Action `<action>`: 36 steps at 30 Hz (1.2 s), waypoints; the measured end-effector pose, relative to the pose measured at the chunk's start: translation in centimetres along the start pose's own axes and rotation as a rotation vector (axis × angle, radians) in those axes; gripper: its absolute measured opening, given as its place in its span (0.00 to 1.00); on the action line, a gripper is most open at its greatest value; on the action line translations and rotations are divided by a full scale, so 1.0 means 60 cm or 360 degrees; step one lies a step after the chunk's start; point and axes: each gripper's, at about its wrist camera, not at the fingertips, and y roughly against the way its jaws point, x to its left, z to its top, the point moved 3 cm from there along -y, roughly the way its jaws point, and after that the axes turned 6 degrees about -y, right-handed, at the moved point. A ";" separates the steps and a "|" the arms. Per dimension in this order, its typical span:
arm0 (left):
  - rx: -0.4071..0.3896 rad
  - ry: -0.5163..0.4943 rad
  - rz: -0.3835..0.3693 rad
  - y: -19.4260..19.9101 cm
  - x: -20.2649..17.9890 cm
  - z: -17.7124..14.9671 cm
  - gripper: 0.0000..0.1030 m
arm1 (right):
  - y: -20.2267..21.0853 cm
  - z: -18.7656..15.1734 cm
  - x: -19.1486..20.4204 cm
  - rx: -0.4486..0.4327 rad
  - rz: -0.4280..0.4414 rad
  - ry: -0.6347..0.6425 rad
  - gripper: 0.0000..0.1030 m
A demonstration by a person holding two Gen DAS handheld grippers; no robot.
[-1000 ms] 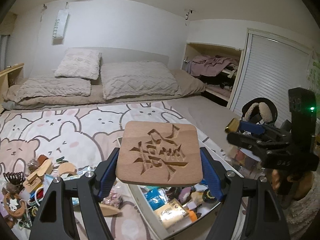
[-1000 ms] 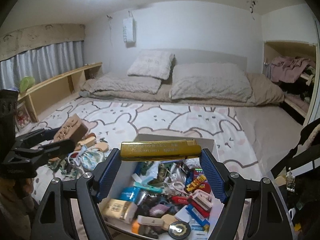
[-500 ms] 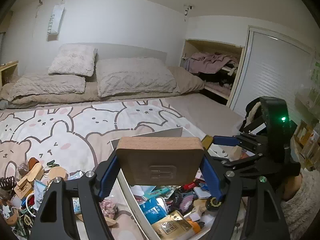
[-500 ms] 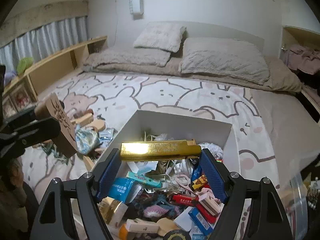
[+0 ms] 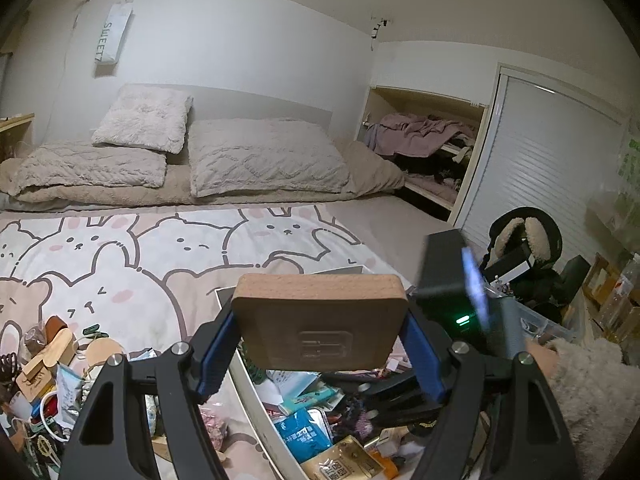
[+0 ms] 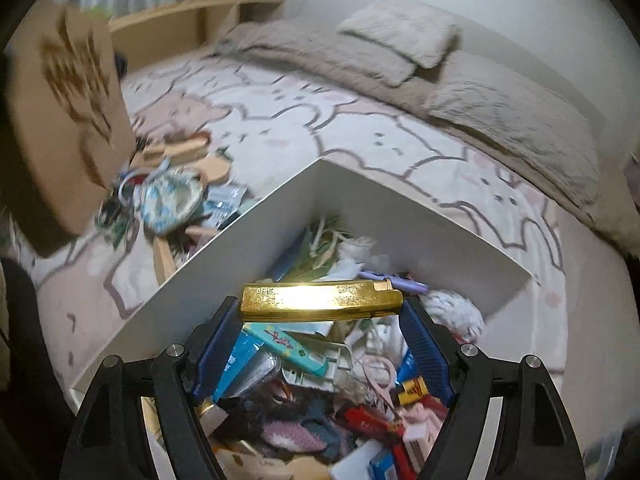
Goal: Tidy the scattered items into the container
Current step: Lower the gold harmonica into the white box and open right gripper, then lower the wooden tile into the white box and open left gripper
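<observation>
My left gripper (image 5: pixel 320 340) is shut on a square wooden board (image 5: pixel 320 320), its plain stamped back toward the camera, held above the near left edge of the white box (image 5: pixel 260 412). In the right wrist view the same board (image 6: pixel 68 120) shows blurred at the far left, carved side facing me. My right gripper (image 6: pixel 320 320) is shut on a flat gold bar-shaped case (image 6: pixel 320 298), tilted down over the white box (image 6: pixel 360 208), which is full of small items. A heap of scattered items (image 5: pixel 44 376) lies on the rug to the left of the box.
The cartoon-animal rug (image 5: pixel 140 248) spreads ahead, with pillows and bedding (image 5: pixel 240 156) behind it. A black bag with furry trim (image 5: pixel 524 240) and clear bins stand at the right. A fuzzy sleeve (image 5: pixel 584 384) holds the right tool. A low wooden shelf (image 6: pixel 192 16) runs along the far left.
My right gripper has dropped and tipped down over the box with the gold case, rolling as it went. The left gripper turned the board from carved face to plain back, then stayed put.
</observation>
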 end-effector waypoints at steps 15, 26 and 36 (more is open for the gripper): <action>-0.0067 0.0117 0.0088 0.033 0.060 -0.011 0.73 | -0.065 0.014 0.062 0.0218 0.0223 0.0254 0.82; -0.0063 0.0124 0.0092 0.041 0.065 -0.013 0.73 | 0.008 0.003 0.066 0.0076 0.0129 0.0353 0.96; -0.0020 0.0089 0.0008 0.021 0.029 -0.008 0.73 | 0.090 -0.049 0.026 -0.0016 0.0064 0.0143 0.96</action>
